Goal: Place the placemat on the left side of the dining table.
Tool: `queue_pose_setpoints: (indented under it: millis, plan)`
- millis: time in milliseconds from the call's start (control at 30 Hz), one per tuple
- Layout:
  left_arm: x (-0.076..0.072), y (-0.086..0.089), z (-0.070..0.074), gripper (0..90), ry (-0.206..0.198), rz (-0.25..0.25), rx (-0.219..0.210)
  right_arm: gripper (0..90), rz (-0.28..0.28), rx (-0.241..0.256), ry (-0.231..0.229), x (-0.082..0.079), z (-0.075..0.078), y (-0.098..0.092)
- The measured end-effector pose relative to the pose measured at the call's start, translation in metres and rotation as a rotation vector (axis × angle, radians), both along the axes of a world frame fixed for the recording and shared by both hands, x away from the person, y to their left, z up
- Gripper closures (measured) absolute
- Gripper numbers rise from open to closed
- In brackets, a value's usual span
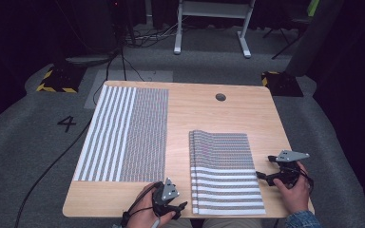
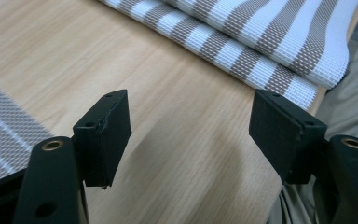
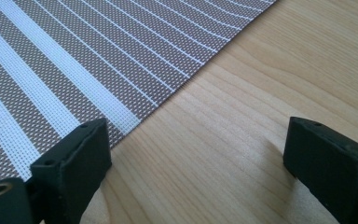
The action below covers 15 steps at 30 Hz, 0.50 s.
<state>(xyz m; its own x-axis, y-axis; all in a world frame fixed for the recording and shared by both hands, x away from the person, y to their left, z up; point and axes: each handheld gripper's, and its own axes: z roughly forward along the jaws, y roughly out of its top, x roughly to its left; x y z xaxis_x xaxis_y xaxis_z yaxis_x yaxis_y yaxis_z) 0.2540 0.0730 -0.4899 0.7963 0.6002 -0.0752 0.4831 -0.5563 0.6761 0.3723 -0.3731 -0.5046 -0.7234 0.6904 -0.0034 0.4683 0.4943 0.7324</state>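
Left tool [image 1: 177,207]: jaws spread wide, holding nothing; it sits low over bare bench [image 1: 195,114] at the near edge, its opening turned toward the near left corner of the stack of mats [image 1: 225,173], which lies just beyond its right jaw.

Right tool [image 1: 267,167]: jaws likewise wide apart and empty; it rests beside the stack's right edge, with the left jaw just at the woven border.

Stack of mats: striped, woven, several layers squared up between the two tools, probably so that each can take a side.

Single mat [image 1: 123,135]: spread flat, well apart to the left of the left tool, untouched.

Judgement: both tools stand open at opposite sides, ready to pinch the top layer's edge.
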Motion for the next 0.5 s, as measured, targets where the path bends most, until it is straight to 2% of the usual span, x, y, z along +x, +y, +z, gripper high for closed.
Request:
queue_pose_setpoints:
  millis: [33, 67, 100, 133, 200, 367, 400, 467, 500]
  plan:
    - [0.000, -0.003, -0.003, 29.8, 0.004, -0.018, -0.021, 7.5, -0.001, 0.000, 0.001, 0.000, 0.000, 0.000]
    - [0.000, -0.004, -0.003, 29.8, -0.008, -0.022, -0.008, 7.5, -0.001, 0.000, 0.001, 0.000, 0.000, 0.000]
    - [-0.002, -0.005, -0.004, 29.9, 0.008, -0.013, -0.006, 7.5, -0.001, 0.000, 0.001, 0.000, 0.000, 0.000]
    - [-0.001, -0.008, -0.006, 30.2, 0.000, -0.038, -0.017, 7.5, -0.001, 0.000, 0.001, 0.000, 0.000, 0.000]
    - [-0.003, -0.009, -0.006, 30.3, 0.013, -0.025, -0.006, 7.5, -0.001, 0.001, 0.002, 0.000, 0.000, 0.000]
    - [-0.004, -0.012, -0.012, 29.3, -0.022, -0.019, -0.015, 7.5, -0.001, 0.000, 0.002, 0.000, 0.000, 0.000]
    - [-0.002, -0.012, -0.012, 29.0, -0.047, -0.033, -0.024, 7.5, -0.001, 0.000, 0.001, 0.000, 0.000, 0.000]
    - [-0.002, -0.013, -0.015, 27.9, -0.067, -0.033, -0.033, 7.5, -0.001, 0.000, 0.002, 0.000, 0.000, 0.000]
    - [-0.004, -0.012, -0.016, 26.8, -0.055, -0.021, -0.030, 7.5, -0.001, 0.000, 0.001, 0.000, 0.000, 0.000]
